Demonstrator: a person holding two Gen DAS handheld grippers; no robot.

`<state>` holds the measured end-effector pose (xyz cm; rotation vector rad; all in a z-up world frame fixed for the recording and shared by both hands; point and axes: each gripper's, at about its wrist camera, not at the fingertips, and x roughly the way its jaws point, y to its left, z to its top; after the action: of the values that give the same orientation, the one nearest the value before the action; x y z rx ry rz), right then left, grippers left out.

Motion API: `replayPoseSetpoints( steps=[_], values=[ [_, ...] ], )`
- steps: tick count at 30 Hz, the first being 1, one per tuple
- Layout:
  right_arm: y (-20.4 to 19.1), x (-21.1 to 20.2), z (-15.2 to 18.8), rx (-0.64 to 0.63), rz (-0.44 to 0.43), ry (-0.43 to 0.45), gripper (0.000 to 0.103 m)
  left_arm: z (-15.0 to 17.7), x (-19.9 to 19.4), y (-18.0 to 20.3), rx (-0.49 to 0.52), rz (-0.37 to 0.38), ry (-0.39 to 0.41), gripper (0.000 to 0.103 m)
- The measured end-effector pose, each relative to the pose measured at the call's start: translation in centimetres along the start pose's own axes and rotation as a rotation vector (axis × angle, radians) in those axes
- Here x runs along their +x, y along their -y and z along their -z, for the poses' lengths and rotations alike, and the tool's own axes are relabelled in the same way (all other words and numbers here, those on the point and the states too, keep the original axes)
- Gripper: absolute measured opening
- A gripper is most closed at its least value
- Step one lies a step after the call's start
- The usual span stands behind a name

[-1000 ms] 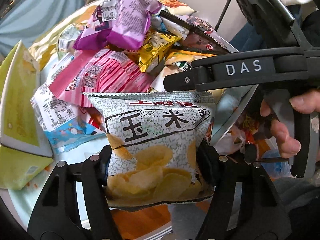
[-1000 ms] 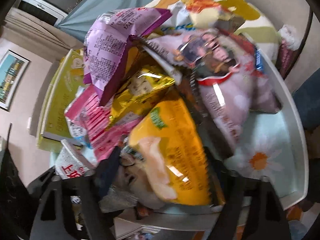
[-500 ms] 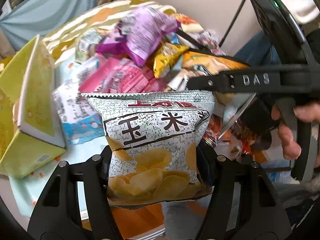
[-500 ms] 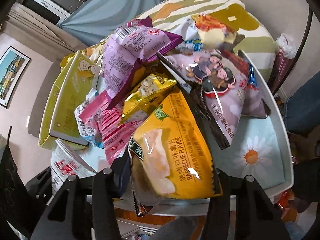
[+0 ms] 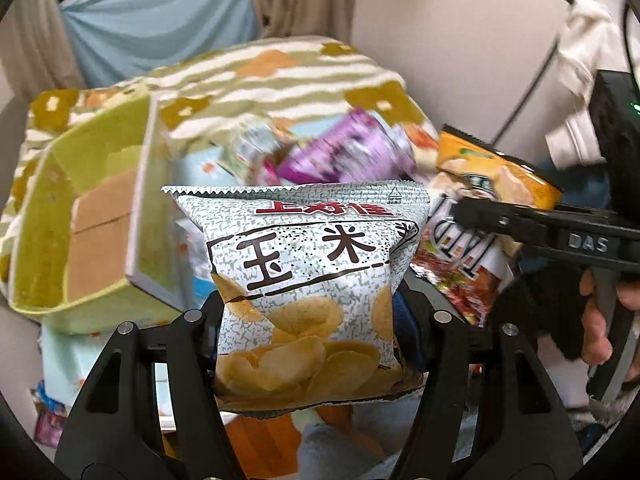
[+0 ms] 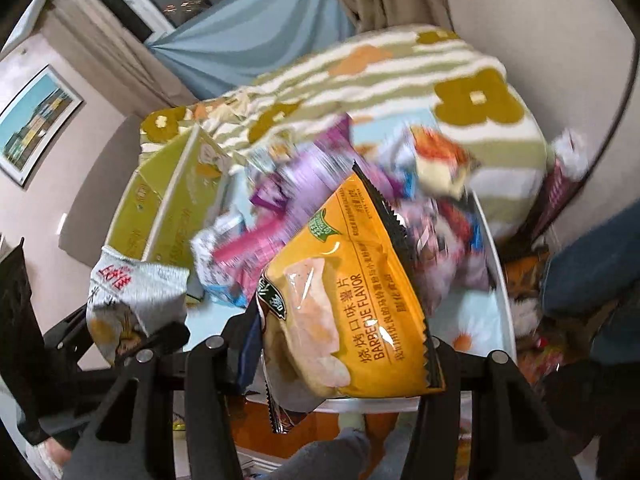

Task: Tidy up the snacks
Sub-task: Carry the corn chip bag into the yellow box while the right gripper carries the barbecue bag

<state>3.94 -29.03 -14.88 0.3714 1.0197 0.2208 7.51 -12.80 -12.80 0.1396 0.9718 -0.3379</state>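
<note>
My left gripper (image 5: 308, 316) is shut on a grey-white corn chip bag (image 5: 308, 280) and holds it upright above the table's front edge. The same bag shows at the left of the right wrist view (image 6: 136, 296). My right gripper (image 6: 340, 344) is shut on an orange barbecue chip bag (image 6: 352, 296), lifted off the snack pile; it also shows at the right of the left wrist view (image 5: 496, 176). A pile of snack packets (image 6: 304, 200), purple and pink among them, lies blurred on the tray behind.
A white tray with a daisy print (image 6: 496, 292) holds the pile. An open yellow-green box (image 5: 92, 224) stands at the left. A flowered blanket (image 6: 400, 80) lies behind. A dark red packet (image 5: 464, 272) hangs below the right gripper's finger.
Both grippers have lifted up and pulled back from the pile with their bags. The orange bag has come free of the pile. The open box has come into fuller view.
</note>
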Motion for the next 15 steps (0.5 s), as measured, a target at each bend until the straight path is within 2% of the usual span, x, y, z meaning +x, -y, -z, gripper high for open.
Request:
replayPoseSetpoints(
  steps=[6,11,15],
  values=[
    [-3.5,-0.7,-4.1,-0.129,-0.035,0.042,0.048,-2.6,-2.0,-4.3,-0.093,-0.073,0.058,0.063],
    [-8.3,0.5,-7.2,-0.198,-0.066,0.071,0.048,-4.9,-2.5,-10.3,-0.146,-0.122,0.085,0.064],
    [-13.0,2.9,-10.0,-0.244,-0.075,0.087,0.048,-6.5,-2.2,-16.2,-0.184,-0.132,0.081,0.064]
  ],
)
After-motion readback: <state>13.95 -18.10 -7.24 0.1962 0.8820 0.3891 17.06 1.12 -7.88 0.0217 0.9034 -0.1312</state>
